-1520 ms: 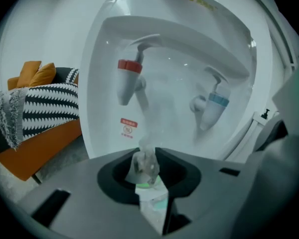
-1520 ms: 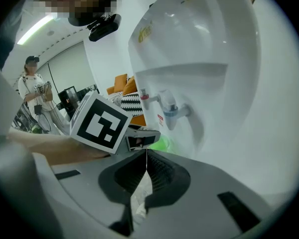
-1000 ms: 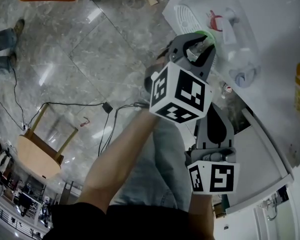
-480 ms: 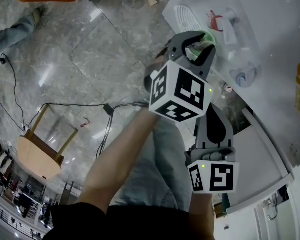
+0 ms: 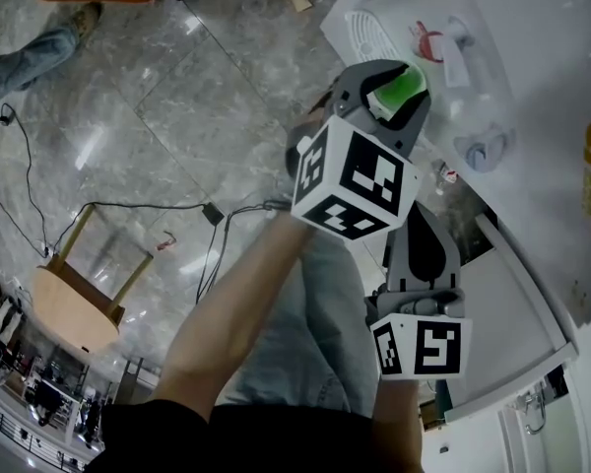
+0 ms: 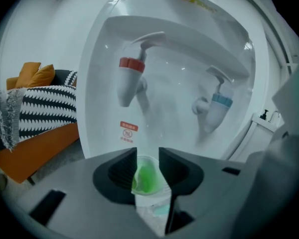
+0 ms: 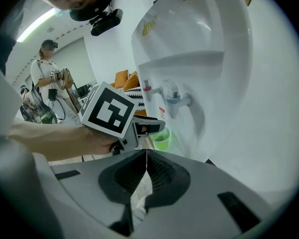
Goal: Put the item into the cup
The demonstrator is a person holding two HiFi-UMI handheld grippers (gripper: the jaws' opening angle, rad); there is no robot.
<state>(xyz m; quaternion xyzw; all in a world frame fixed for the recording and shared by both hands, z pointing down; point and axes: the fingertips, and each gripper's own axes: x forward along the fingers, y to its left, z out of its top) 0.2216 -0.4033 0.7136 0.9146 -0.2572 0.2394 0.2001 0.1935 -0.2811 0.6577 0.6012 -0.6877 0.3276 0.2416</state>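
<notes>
My left gripper [image 5: 392, 83] holds a clear plastic cup [image 5: 400, 89] with green inside, in front of the white water dispenser [image 5: 532, 87]. In the left gripper view the cup [image 6: 148, 179] fills the gap between the jaws of the left gripper [image 6: 148, 168], which are opening, and both pads touch its sides. It sits below and between the red tap [image 6: 131, 78] and the blue tap [image 6: 217, 108]. My right gripper [image 7: 147, 159] is shut with nothing between its jaws. It hangs behind and below the left gripper [image 7: 157, 128] and looks at the cup [image 7: 162, 139].
The dispenser's drip grille [image 5: 366, 30] lies just beyond the cup. An orange sofa with a black-and-white blanket [image 6: 40, 108] stands left of the dispenser. A wooden stool [image 5: 74, 304] and a cable [image 5: 177, 210] are on the marble floor. A person [image 7: 47, 78] stands further back.
The left jaws have spread a little and the cup's green mouth looks rounder. Both grippers stay in place. A person's leg at the top left has shifted.
</notes>
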